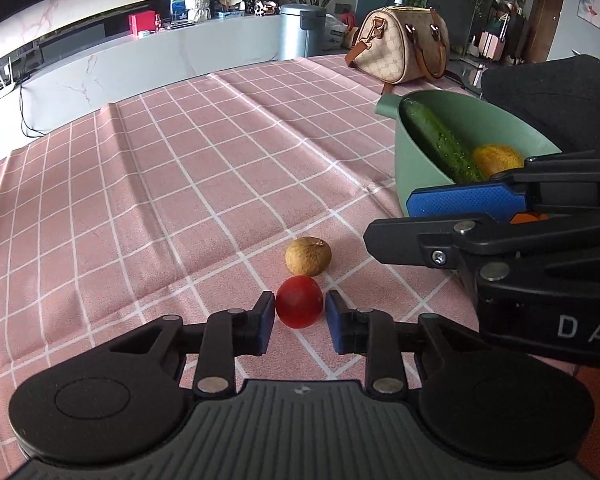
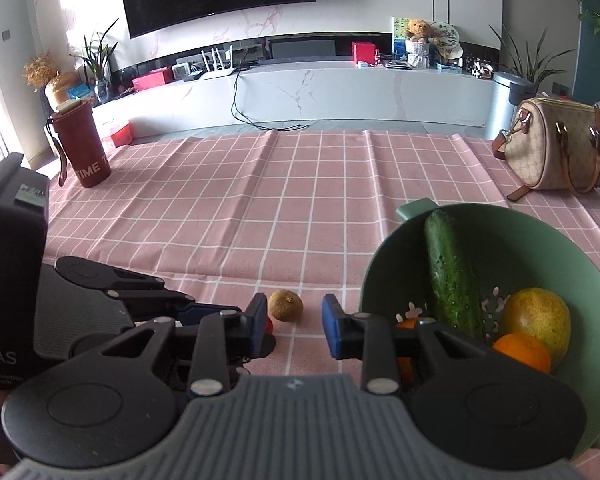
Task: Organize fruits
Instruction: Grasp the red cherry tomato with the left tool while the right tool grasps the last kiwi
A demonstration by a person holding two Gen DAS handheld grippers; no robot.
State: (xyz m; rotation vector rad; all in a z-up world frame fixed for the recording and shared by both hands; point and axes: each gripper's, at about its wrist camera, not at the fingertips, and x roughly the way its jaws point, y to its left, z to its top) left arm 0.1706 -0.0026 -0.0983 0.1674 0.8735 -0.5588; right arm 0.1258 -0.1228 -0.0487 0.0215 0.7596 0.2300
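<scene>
My left gripper (image 1: 300, 312) has its blue pads on both sides of a small red fruit (image 1: 299, 301) that rests on the pink checked tablecloth (image 1: 160, 184); the pads touch or nearly touch it. A small brown fruit (image 1: 308, 256) lies just beyond. My right gripper (image 2: 295, 326) is open and empty, hovering left of the green colander bowl (image 2: 384, 264), which holds a cucumber (image 2: 452, 276), a yellow-green fruit (image 2: 538, 318) and an orange (image 2: 522, 352). The brown fruit (image 2: 285, 305) lies ahead of the right gripper. The right gripper also shows in the left wrist view (image 1: 392, 220).
A beige handbag (image 2: 552, 148) stands at the far right of the table. A dark red bottle sleeve (image 2: 86, 144) stands at the far left. A metal bin (image 1: 302, 30) and a low white cabinet (image 2: 340, 88) are beyond the table.
</scene>
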